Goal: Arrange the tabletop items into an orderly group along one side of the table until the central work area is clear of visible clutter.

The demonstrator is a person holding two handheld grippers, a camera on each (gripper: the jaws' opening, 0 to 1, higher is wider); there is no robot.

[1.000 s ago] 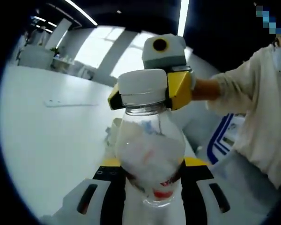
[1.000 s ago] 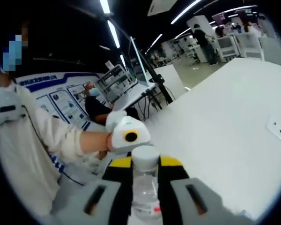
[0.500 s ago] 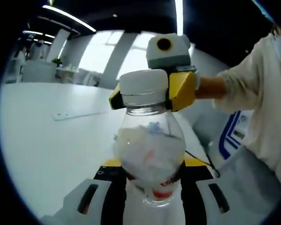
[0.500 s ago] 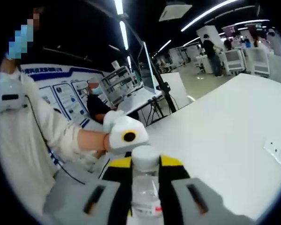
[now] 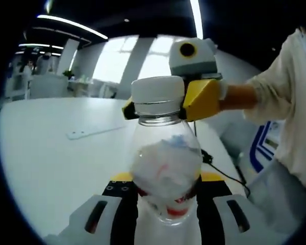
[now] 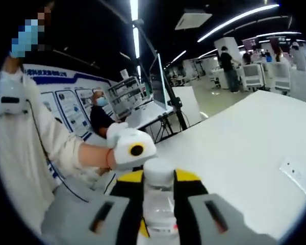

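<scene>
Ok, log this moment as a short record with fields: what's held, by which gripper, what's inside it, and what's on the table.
held item: clear plastic bottle
cap: white cap, on the bottle
left gripper: shut on the bottle's body
right gripper: shut on the cap
contents: crumpled white material, with bits of blue and red
table: white table, a flat white strip lying on it

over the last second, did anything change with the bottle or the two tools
No grip changed. The left tool still clamps the clear bottle around its body, and the right tool still pinches its white cap. Only the background has swung: both cameras turned together, the white table sliding across the views.
</scene>
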